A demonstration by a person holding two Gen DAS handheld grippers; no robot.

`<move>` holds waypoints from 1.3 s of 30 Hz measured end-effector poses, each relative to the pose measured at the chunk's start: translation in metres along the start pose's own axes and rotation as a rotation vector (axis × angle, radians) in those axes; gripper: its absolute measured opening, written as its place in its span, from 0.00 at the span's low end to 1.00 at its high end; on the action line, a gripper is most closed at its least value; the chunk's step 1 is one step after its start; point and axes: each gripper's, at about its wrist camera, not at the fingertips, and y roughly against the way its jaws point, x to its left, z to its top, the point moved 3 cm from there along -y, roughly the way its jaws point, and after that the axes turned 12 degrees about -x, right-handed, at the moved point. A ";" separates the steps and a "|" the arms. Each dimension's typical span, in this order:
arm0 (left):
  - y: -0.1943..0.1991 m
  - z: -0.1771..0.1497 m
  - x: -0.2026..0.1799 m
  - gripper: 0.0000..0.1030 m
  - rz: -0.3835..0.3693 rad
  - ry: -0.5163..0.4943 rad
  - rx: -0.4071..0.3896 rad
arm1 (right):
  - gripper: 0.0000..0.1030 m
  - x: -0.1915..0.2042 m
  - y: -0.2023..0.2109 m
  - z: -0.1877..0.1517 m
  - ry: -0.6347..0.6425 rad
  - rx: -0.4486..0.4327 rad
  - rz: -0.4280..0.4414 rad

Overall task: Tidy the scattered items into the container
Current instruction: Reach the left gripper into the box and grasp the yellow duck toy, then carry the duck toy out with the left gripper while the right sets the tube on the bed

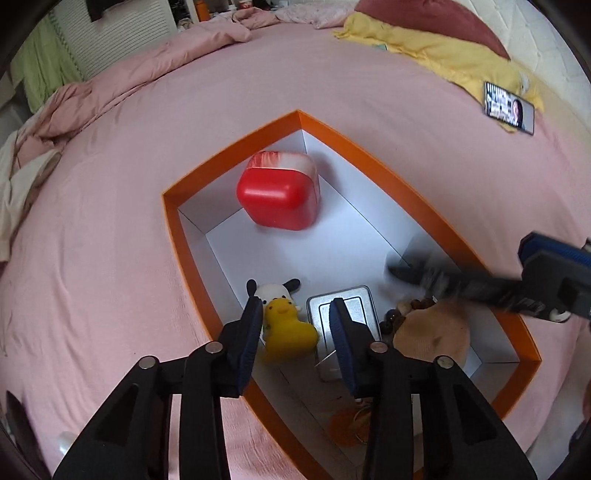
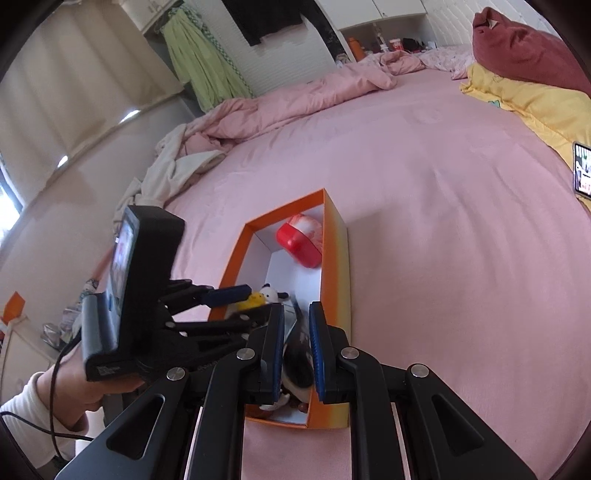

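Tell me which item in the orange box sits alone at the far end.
The red rounded case. It lies by itself near the far corner of the orange box, while the yellow duck toy, the silver tin and the rest crowd the near end.

Open box [image 1: 173,229] is sitting on the bed [image 1: 110,192], mid-sheet. Inside: cube-shaped case [image 1: 277,199] is lying at the far end; plush toy [image 1: 284,325] is lying at the near end against the left wall, metal tin [image 1: 351,310] just right of it, round pouch [image 1: 432,332] right of the tin, beads [image 1: 410,306] sitting between them. Phone [image 1: 509,108] is lying on the sheet well right of the box, by the blanket [image 1: 443,48]. Pillow [image 1: 436,18] is lying behind the blanket. Crumpled duvet [image 1: 110,88] is lying along the far left edge.
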 end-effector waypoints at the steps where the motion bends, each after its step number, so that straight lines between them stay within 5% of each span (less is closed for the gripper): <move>1: -0.002 -0.001 -0.002 0.38 0.015 -0.019 0.012 | 0.13 0.001 0.001 0.002 0.001 -0.009 0.000; 4: -0.002 -0.001 0.003 0.29 0.033 -0.013 0.019 | 0.13 0.004 0.003 0.007 0.005 -0.018 0.013; 9: 0.005 0.000 0.019 0.18 -0.062 0.111 -0.004 | 0.13 0.008 -0.005 0.004 0.057 0.028 -0.014; 16: 0.025 -0.005 0.038 0.18 -0.158 0.236 -0.076 | 0.29 0.022 -0.023 -0.006 0.107 0.175 0.007; 28: 0.075 -0.006 0.082 0.18 -0.285 0.419 -0.229 | 0.34 0.045 -0.084 -0.039 0.401 0.431 -0.265; 33: 0.094 -0.015 0.094 0.18 -0.284 0.422 -0.264 | 0.29 0.046 -0.103 -0.049 0.461 0.453 -0.329; 35: 0.097 -0.020 0.099 0.18 -0.283 0.424 -0.267 | 0.19 0.046 -0.101 -0.047 0.436 0.435 -0.317; 39: 0.098 -0.032 0.109 0.18 -0.275 0.440 -0.268 | 0.18 0.043 -0.088 -0.039 0.353 0.351 -0.259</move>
